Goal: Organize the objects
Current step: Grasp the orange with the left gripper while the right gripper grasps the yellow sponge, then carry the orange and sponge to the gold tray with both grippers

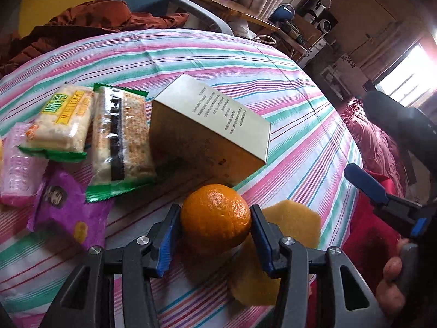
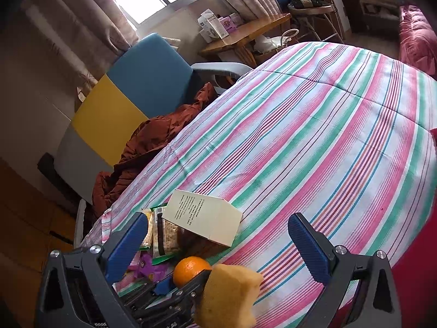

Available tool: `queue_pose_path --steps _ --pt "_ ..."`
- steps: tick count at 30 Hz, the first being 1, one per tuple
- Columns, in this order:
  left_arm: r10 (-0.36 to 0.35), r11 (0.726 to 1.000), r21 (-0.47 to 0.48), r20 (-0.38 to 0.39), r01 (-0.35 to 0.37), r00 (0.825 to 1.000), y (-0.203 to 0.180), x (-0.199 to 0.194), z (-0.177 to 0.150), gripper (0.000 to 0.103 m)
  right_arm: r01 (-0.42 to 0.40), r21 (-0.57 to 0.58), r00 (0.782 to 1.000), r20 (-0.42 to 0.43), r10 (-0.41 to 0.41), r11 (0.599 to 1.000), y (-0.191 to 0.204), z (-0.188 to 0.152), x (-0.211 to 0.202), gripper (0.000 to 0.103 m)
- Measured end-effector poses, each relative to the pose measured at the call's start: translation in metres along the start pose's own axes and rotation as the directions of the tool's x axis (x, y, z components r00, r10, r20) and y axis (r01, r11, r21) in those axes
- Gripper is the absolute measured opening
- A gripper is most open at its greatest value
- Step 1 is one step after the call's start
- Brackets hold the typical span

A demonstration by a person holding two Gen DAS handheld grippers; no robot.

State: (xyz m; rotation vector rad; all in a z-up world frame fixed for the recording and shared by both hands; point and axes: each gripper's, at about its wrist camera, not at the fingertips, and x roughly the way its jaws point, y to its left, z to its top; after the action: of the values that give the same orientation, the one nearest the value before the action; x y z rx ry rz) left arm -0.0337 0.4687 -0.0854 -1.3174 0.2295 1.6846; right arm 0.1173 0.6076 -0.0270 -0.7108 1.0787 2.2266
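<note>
An orange (image 1: pixel 215 218) sits between the blue pads of my left gripper (image 1: pixel 214 235), which is shut on it, both pads pressing its sides. Beside and under the right pad lies a yellow sponge (image 1: pixel 295 227). Just beyond the orange, a cream box (image 1: pixel 207 125) with printed text lies tilted on the striped bed cover (image 1: pixel 245 63). In the right wrist view my right gripper (image 2: pixel 218 246) is open and empty above the cover, with the orange (image 2: pixel 191 270), the sponge (image 2: pixel 229 295) and the box (image 2: pixel 204 221) below it.
Left of the box lie two green-edged rice-cracker packets (image 1: pixel 120 134), a purple packet (image 1: pixel 65 205) and a pink packet (image 1: pixel 16 169). A brown jacket (image 2: pixel 153 142) lies on a blue and yellow chair (image 2: pixel 131 90) behind the bed. A wooden table (image 2: pixel 245 35) stands further back.
</note>
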Motion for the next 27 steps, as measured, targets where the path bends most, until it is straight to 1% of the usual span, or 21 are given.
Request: queue_pose_path --steps 3,5,8,10,12,15,18,22,23,24,25,26,27 --pt "0.043 0.999 0.011 0.023 -0.043 0.999 0.009 -0.02 -0.02 0.05 0.014 -0.01 1.0 -0.013 -0.014 1.0 0.001 0.0 0.003 0.103" --pt "0.103 0.994 0.019 0.036 -0.103 0.994 0.019 -0.034 -0.039 0.051 0.029 -0.028 0.999 -0.03 -0.03 0.999 0.004 -0.002 0.007 0.103" --pt "0.164 0.986 0.033 0.052 -0.166 0.985 0.033 -0.051 -0.066 0.051 0.061 -0.068 0.995 -0.078 -0.066 0.996 0.01 -0.006 0.017 0.103" --pt "0.176 0.984 0.022 0.067 -0.177 0.982 0.043 -0.061 -0.084 0.051 0.083 -0.1 0.988 -0.123 -0.095 0.991 0.013 -0.009 0.025 0.103" --pt "0.191 0.981 0.014 0.086 -0.193 0.978 0.049 -0.074 -0.1 0.051 0.102 -0.14 0.973 -0.191 -0.128 0.985 0.018 -0.014 0.038 0.103" --pt "0.193 0.981 0.015 0.097 -0.196 0.976 0.054 -0.082 -0.112 0.051 0.146 -0.199 0.934 -0.297 -0.201 0.969 0.023 -0.028 0.057 0.103" --pt "0.188 0.982 0.004 0.101 -0.19 0.977 0.056 -0.084 -0.117 0.051 0.189 -0.247 0.907 -0.326 -0.265 0.95 0.028 -0.04 0.061 0.103" --pt "0.182 0.983 -0.004 0.114 -0.183 0.977 0.05 -0.085 -0.119 0.051 0.187 -0.267 0.889 -0.364 -0.278 0.946 0.032 -0.057 0.062 0.102" --pt "0.181 0.983 -0.003 0.117 -0.182 0.977 0.049 -0.086 -0.12 0.051 0.189 -0.287 0.877 -0.382 -0.293 0.939 0.033 -0.064 0.065 0.1" --pt "0.179 0.984 -0.002 0.118 -0.18 0.977 0.049 -0.088 -0.122 0.051 0.186 -0.301 0.865 -0.403 -0.301 0.935 0.034 -0.07 0.068 0.084" --pt "0.176 0.984 -0.002 0.119 -0.177 0.977 0.049 -0.089 -0.123 0.05 0.186 -0.306 0.856 -0.416 -0.307 0.934 0.035 -0.076 0.07 0.064" --pt "0.172 0.985 -0.006 0.121 -0.172 0.978 0.05 -0.091 -0.124 0.05 0.195 -0.308 0.858 -0.407 -0.314 0.931 0.036 -0.079 0.07 0.064" --pt "0.171 0.985 -0.009 0.122 -0.171 0.978 0.051 -0.092 -0.126 0.05 0.2 -0.317 0.866 -0.386 -0.318 0.927 0.037 -0.08 0.068 0.061"
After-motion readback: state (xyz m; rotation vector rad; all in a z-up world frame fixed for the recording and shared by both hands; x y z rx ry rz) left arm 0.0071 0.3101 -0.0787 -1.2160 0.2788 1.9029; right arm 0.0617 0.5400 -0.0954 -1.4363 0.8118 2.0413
